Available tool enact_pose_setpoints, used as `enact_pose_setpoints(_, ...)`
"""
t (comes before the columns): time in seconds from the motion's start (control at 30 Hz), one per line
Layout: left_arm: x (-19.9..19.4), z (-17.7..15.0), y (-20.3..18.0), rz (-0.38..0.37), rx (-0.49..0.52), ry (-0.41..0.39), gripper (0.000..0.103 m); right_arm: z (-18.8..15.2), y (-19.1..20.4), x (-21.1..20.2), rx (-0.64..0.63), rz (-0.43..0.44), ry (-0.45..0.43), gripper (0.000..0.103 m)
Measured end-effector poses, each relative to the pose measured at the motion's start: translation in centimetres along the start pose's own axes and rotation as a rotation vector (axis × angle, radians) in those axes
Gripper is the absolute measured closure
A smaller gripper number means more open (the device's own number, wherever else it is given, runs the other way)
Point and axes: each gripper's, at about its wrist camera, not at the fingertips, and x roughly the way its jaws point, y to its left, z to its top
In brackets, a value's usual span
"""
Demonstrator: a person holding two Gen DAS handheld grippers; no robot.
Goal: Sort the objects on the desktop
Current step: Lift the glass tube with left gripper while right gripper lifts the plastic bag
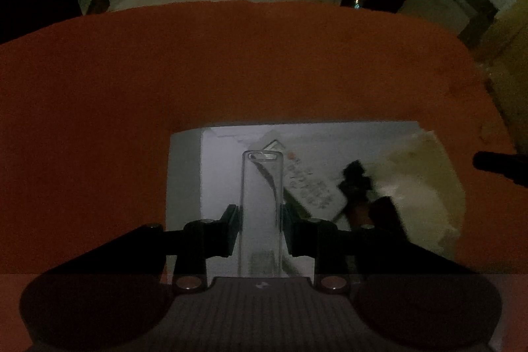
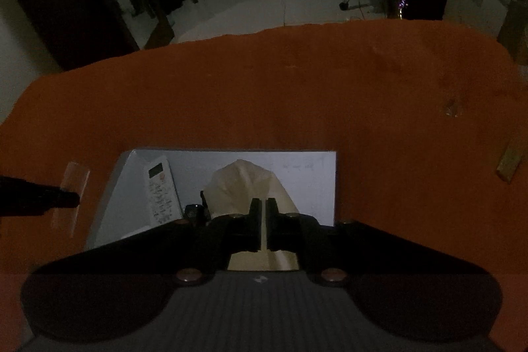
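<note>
Clear tube point(image 1: 261, 207) clamped in left jaws; only right view shows remote point(image 2: 160, 190), right jaws closed.

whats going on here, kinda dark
A person is sorting things on a table with an orange cloth, holding tongs in each hand. The left tongs are shut on a clear tube-like container, held over a white tray. The right tongs are shut, apparently pinching a beige cloth that lies in the tray. A white remote control and a small dark object are also in the tray.
</note>
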Motion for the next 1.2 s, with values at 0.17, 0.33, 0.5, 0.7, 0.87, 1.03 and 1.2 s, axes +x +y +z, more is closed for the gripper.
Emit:
enact_pose_setpoints(0.17, -1.6, -1.2, -0.9, -0.060, 0.025, 0.000, 0.079, 0.3, 0.1, 0.6, -0.030, -0.026, 0.036, 0.078)
enact_pose_setpoints(0.33, -1.3, -2.2, -1.5, -0.082, 0.038, 0.019, 0.079, 0.4, -0.5, 2.6, -0.043, -0.043, 0.048, 0.001)
enact_pose_setpoints(0.5, -1.4, -2.6, -1.5, -0.102, 0.049, 0.012, 0.079, -0.5, 0.8, 5.1, -0.169, -0.032, 0.116, 0.001)
enact_pose_setpoints(0.7, -1.7, -2.7, -1.5, -0.118, 0.044, 0.002, 0.079, -2.9, 2.7, 8.6, -0.296, -0.086, 0.176, 0.035)
enact_pose_setpoints(0.87, -1.7, -3.0, -1.5, -0.121, 0.046, 0.004, 0.079, -3.8, 2.9, 9.8, -0.270, -0.097, 0.224, 0.096)
enact_pose_setpoints(1.03, -2.5, -3.2, -1.4, -0.144, 0.031, -0.009, 0.079, -2.4, 3.0, 6.9, -0.243, -0.076, 0.149, 0.100)
enact_pose_setpoints(1.2, -3.7, -3.6, -1.9, -0.166, 0.036, -0.024, 0.079, -0.2, 3.0, 2.3, -0.182, -0.029, 0.077, 0.100)
